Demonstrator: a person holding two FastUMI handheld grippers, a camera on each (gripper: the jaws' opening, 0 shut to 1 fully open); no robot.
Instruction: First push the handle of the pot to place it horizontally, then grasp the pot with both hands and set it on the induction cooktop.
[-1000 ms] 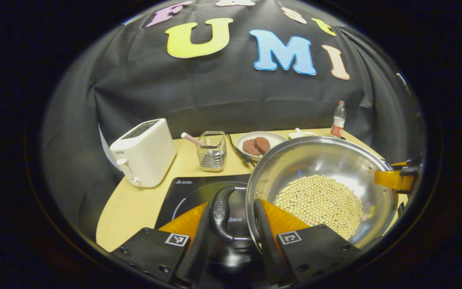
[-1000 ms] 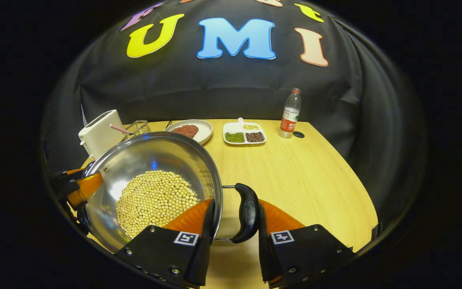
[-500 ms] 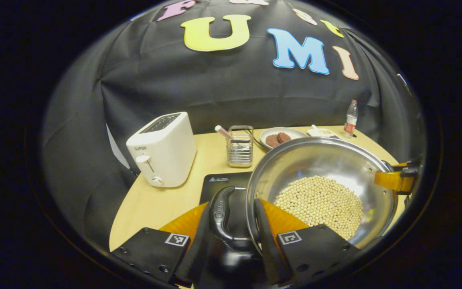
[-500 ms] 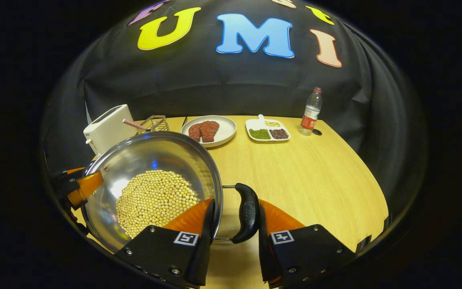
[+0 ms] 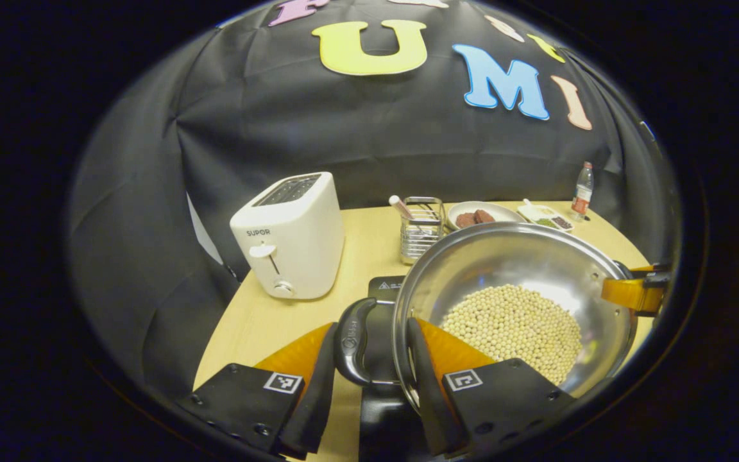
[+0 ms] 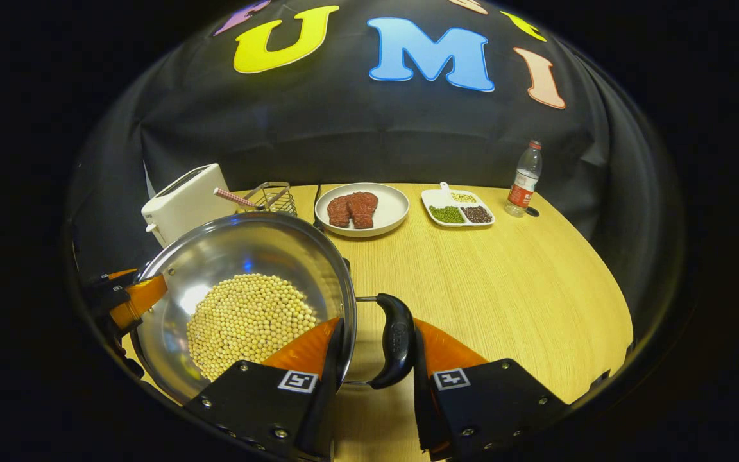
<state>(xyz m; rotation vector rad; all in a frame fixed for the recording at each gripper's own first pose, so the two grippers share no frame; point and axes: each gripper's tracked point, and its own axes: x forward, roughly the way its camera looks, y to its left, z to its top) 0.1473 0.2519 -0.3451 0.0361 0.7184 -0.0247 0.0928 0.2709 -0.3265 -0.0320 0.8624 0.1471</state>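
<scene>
Steel pot, left gripper view: round stainless-steel pot (image 5: 523, 269) with pale round beans (image 5: 514, 327) heaped in its bottom, at the lower right of this view.
Near handle: black loop handle (image 5: 351, 341) on the pot's left side, lying level, between the fingers of the left tool (image 5: 369, 366).
Left tool state: narrow, both fingers pressed against the black handle and the pot's rim.
Cooktop: flat black induction cooktop (image 5: 387, 289) showing under and just behind the pot's left edge; whether the pot touches it cannot be told.
Far tool: right tool (image 5: 632, 292) at the pot's opposite rim.
Behind: white two-slot toaster (image 5: 289, 244) at left; wire metal basket (image 5: 422, 228) with a pink-striped stick beside it; white round plate with red-brown patties (image 5: 475, 215); white divided dish (image 5: 546, 217); clear plastic bottle (image 5: 581, 191) at the far right.
Surface: light wooden surface (image 5: 260, 321) carries all of these.

Steel pot, right gripper view: same pot (image 6: 247, 282) at lower left, beans (image 6: 251, 321) inside.
Right handle: black loop handle (image 6: 398, 340) lying level, held between the fingers of the right tool (image 6: 376, 369).
Right tool state: narrow, clamped on that handle and rim.
Far tool: left tool (image 6: 129, 298) at the pot's far rim.
Behind: toaster (image 6: 183, 202), basket (image 6: 270, 197), patty plate (image 6: 363, 208), divided dish (image 6: 459, 208) with green, dark and pale beans, bottle (image 6: 523, 178).
Surface: bare wood (image 6: 504, 289) to the pot's right.
</scene>
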